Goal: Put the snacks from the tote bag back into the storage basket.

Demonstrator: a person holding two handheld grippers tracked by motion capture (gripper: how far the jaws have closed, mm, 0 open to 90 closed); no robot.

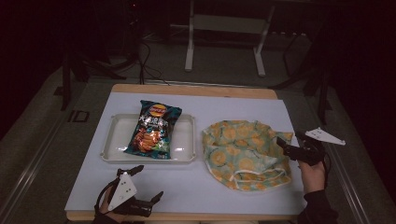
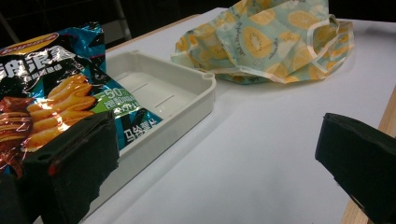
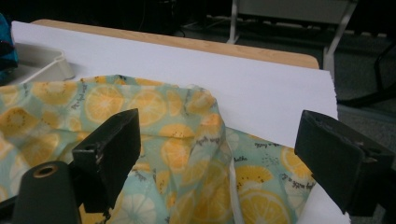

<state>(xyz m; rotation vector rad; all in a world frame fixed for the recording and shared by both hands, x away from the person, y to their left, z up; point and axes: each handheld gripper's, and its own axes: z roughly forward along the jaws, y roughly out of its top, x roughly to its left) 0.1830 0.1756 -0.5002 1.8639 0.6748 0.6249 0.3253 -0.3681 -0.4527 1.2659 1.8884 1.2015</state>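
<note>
Nearest, left gripper (image 1: 145, 183) idle at table's (image 1: 201, 196) front edge, jaws spread, holding nothing. Further out, right gripper (image 1: 290, 141) gaping over right edge of fruit-print cloth (image 1: 243, 151), right of tray (image 1: 187, 156). Probably light, limp, bunches easily; best pinched at piped hem or raised fold

chip bag (image 1: 154, 128) in tray (image 1: 187, 156), cloth (image 1: 243, 151) right
</note>
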